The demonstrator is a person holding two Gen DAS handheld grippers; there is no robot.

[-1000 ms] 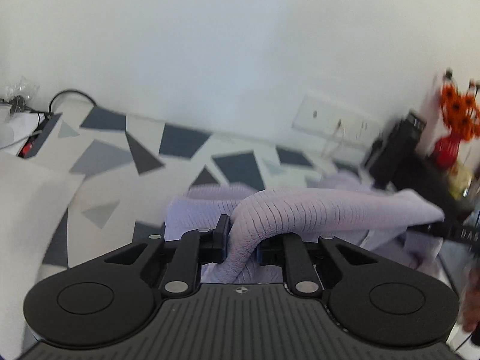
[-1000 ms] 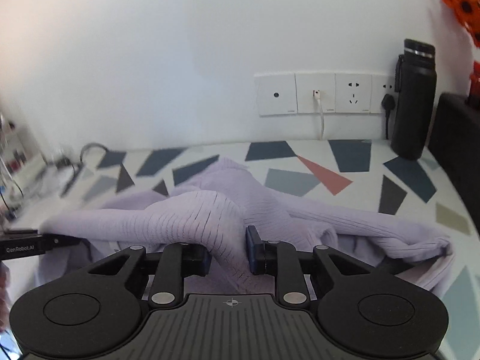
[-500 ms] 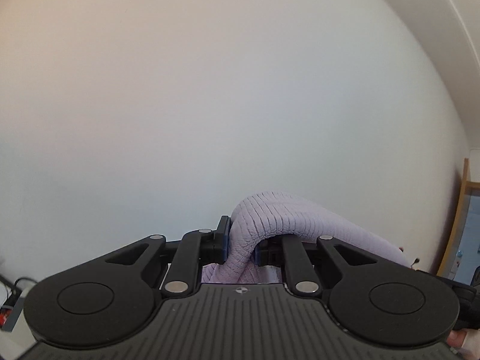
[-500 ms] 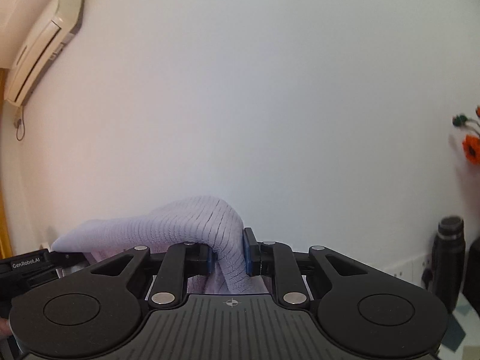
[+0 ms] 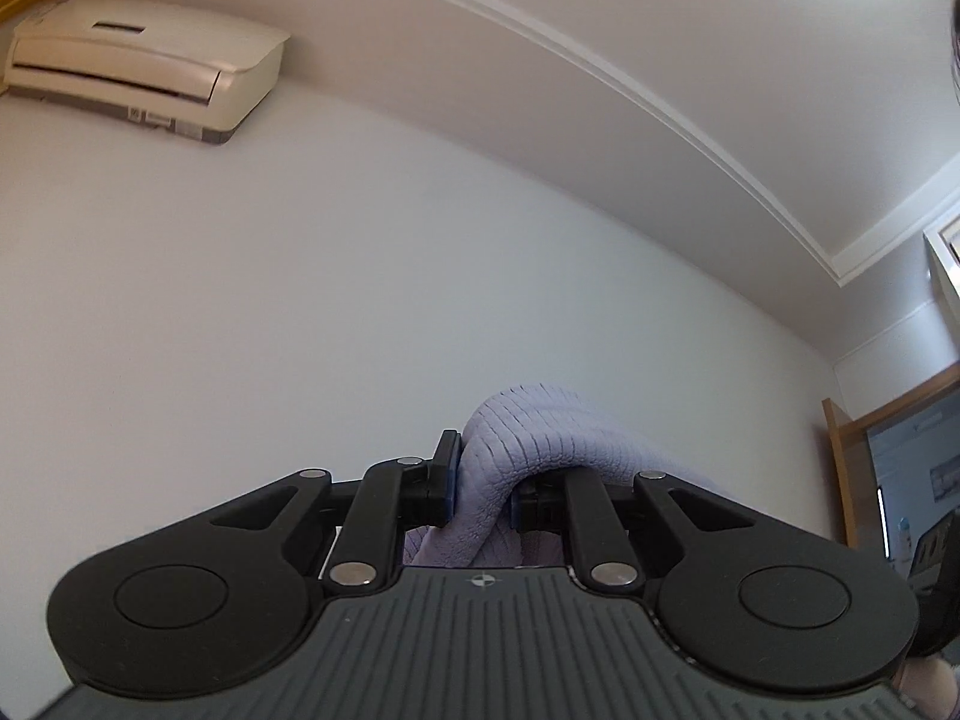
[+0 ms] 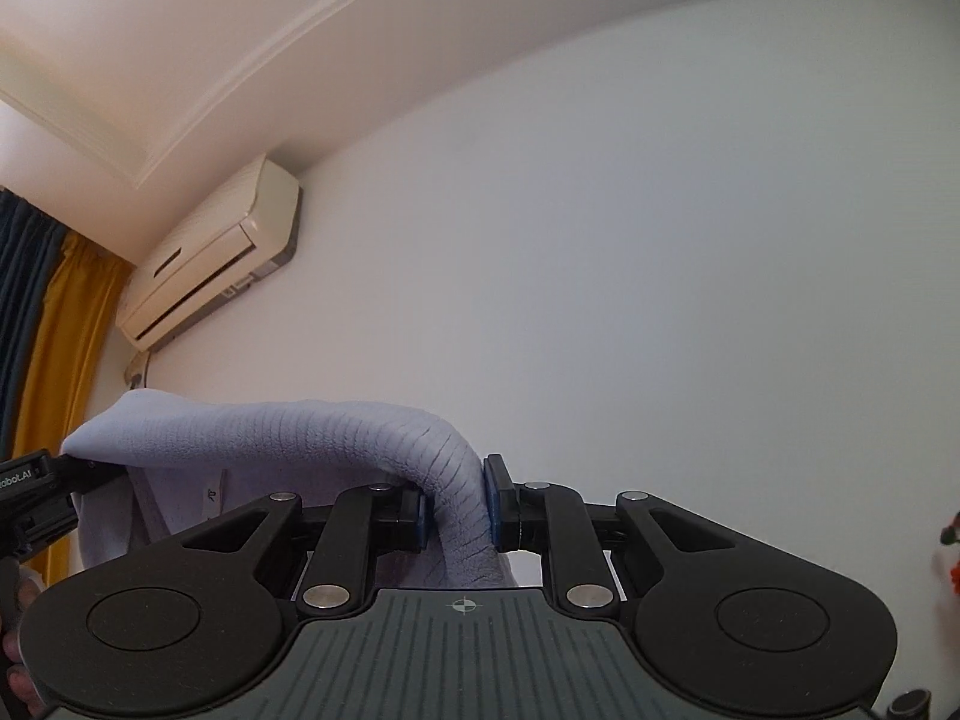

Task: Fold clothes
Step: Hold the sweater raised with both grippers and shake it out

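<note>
White wall and air conditioner (image 5: 144, 69) ahead; left gripper (image 5: 483, 489) and right gripper (image 6: 457, 507) each clamped on the lilac ribbed sweater (image 6: 288, 438), stretched between them.

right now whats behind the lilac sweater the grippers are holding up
Behind the lilac sweater are a plain white wall and, up left, an air conditioner beside a yellow curtain. Whatever lies below the hanging cloth is out of view.
</note>
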